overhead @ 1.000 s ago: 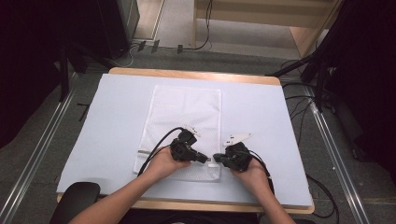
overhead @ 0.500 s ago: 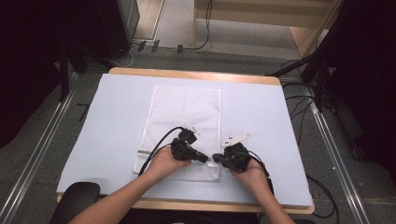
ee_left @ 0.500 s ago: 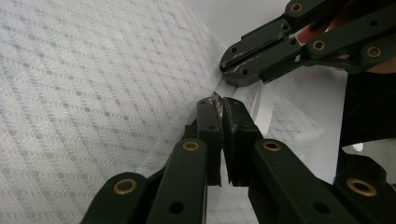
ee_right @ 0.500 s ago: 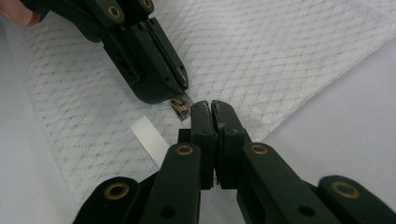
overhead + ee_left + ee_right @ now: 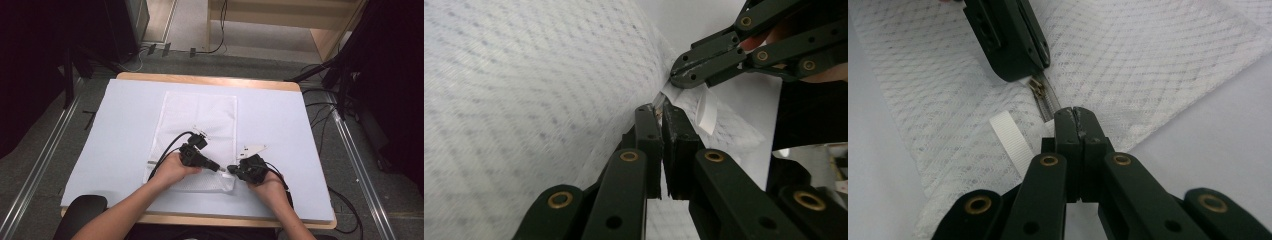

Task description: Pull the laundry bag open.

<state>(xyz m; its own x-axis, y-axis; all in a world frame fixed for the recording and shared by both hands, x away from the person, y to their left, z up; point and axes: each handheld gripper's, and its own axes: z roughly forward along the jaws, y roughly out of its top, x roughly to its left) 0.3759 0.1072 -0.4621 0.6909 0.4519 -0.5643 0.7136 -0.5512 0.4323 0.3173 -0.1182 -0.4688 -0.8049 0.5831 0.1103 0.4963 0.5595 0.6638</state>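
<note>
Here's the white mesh bag (image 5: 200, 135), lying flat on the table (image 5: 115, 130) in the high view, long axis running away from the person, its near short edge right by the two hands. The fabric is a thin, see-through net with a fine diamond weave, slightly rumpled at the near corner. Along that near end runs a zipper (image 5: 1044, 102), metal teeth and a small brass-coloured slider, and a white ribbon loop (image 5: 1010, 137) sticks out beside it.

Left tongs (image 5: 220, 168) come in from the left, pressed together on the zipper's slider end. Right tongs (image 5: 231, 170) meet them nose to nose, clamped on the bag's edge at the zipper's end. In the left gripper view the mesh bag rises up to the pinched corner.
</note>
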